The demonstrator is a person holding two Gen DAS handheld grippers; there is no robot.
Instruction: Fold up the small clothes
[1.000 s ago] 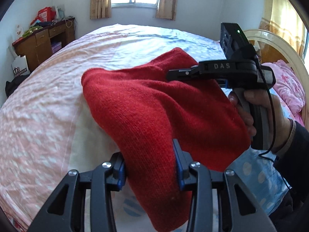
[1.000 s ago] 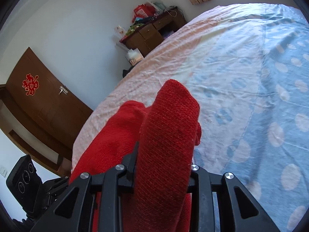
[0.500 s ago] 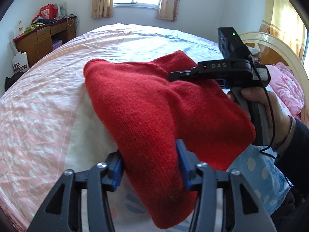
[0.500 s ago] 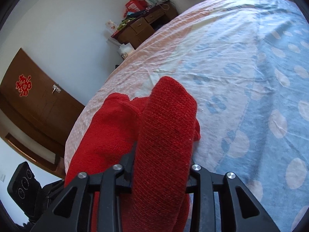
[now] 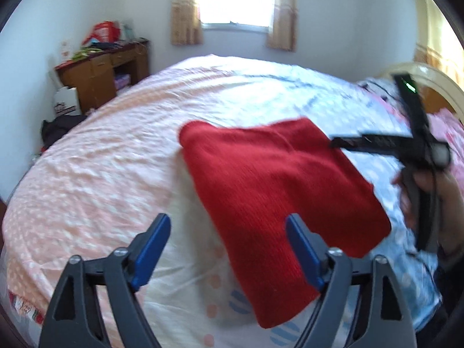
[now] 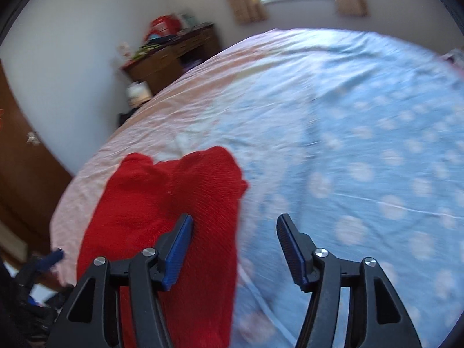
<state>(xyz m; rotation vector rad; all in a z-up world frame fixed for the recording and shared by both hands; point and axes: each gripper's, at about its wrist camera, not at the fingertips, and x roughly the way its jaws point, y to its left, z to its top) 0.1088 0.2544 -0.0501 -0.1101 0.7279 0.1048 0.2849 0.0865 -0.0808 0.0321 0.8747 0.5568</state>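
At the bottom of the left wrist view, your left gripper (image 5: 227, 232) has just been opening and gapes wide above the red knit garment (image 5: 278, 185) lying mid-frame on the bed (image 5: 116, 159). In the right wrist view, your right gripper (image 6: 233, 232), angled downward, has likewise been opening; nothing is pinched, garment lower left.

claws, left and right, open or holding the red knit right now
Left claw: open, just been opening, not gripping the red knit.
Right claw: open, just been opening, holding nothing; knit lies beside it.

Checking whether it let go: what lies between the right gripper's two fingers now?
In the right wrist view, only blue dotted bedsheet shows between the right gripper fingers; the red knit garment lies behind its left finger.
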